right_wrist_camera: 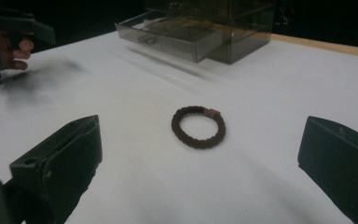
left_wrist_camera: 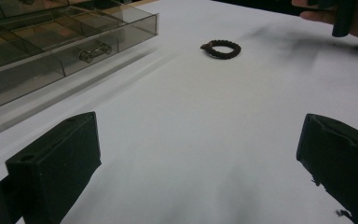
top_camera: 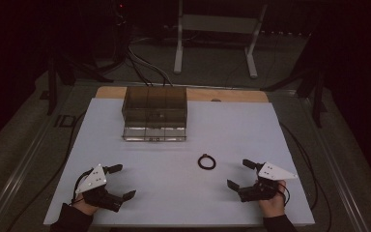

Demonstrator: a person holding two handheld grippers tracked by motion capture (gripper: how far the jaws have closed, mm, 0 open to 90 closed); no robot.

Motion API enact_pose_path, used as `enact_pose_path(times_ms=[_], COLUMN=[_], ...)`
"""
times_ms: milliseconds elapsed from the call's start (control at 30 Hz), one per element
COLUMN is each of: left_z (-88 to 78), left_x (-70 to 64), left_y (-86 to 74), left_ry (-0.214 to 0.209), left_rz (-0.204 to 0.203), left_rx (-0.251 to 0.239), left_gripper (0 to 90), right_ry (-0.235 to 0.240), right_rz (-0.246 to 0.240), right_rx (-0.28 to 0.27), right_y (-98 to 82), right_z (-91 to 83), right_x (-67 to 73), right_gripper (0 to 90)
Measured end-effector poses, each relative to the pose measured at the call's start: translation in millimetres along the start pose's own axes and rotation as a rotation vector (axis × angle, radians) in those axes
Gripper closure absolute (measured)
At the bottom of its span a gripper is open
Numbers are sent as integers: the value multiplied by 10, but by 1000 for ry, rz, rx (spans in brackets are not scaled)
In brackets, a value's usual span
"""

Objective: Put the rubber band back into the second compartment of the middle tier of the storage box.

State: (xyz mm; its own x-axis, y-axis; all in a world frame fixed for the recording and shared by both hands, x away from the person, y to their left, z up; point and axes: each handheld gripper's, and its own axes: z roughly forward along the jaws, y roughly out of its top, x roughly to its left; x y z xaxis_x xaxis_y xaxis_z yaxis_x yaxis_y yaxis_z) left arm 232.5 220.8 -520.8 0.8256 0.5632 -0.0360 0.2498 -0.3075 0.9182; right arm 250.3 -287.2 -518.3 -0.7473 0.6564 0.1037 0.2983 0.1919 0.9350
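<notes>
Hair tie (top_camera: 206, 161) flat on the white bench (top_camera: 174, 203), toward the right of centre, well clear of the smoky clear drawer box (top_camera: 155, 113) at the back. Box's lowest drawer (left_wrist_camera: 70, 56) pulled out; something small and metallic sits inside, too blurred to name. Left hand-held gripper (top_camera: 116, 183) low at the near left, jaws wide, holding nothing. Right hand-held gripper (top_camera: 244, 175) near the tie and aimed at it, jaws also wide and empty. Tie looks light, soft, braided, with a small brown joint (right_wrist_camera: 210, 112) on one side. Likely to squash and slide under a pinch; best taken across one side of the loop, jaws straddling the cord
</notes>
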Motion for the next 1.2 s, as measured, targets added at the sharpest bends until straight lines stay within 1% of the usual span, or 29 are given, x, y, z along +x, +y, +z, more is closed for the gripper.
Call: enact_pose_path(times_ms=[133, 200, 333, 400, 500, 533, 633, 700, 767, 900, 1033, 1200], left_z=[7, 11, 18, 25, 36, 47, 57, 57, 65, 84, 107, 134], left_x=[1, -1, -8, -12, -18, -29, -37, -41, -46, -38, -42, -20], left_y=[-6, -5, -7, -1, 4, 17, 52, 70, 128, 166, 252, 371], left_ry=[-2, -6, -6, -13, -13, -18, -27, -27, -44, -50, -72, -93], left_rz=[-3, 1, 1, 6, 3, 9, 1, 6, 8, 4, 16, 30], left_rx=[4, 6, 9, 11, 16, 28, 28, 25, 22, 31, 41, 37], left_gripper=[3, 3, 3, 3, 3, 3, 3, 3, 3, 3, 3, 3], right_ry=[0, -5, 0, 5, 6, 5, 4, 4, 2, 1, 0, -2], right_rz=[3, -1, 3, -3, -6, -6, -16, -16, -22, -15, -9, -7], right_rx=[-9, -7, -8, -8, -4, 2, 2, 4, 9, 6, 3, 3], right_y=[6, 6, 9, 14, 11, 12, 24, 24, 19, 20, 22, 23], right_z=[-4, -4, 2, 4, 11, 18, 18, 22, 18, 14, 12, 18], right_x=[-2, 0, 4, 20, 22, 19, 49, 53, 71, 65, 59, 56], right_gripper=[0, 0, 0, 0, 0, 0, 0, 0, 0, 0, 0, 0])
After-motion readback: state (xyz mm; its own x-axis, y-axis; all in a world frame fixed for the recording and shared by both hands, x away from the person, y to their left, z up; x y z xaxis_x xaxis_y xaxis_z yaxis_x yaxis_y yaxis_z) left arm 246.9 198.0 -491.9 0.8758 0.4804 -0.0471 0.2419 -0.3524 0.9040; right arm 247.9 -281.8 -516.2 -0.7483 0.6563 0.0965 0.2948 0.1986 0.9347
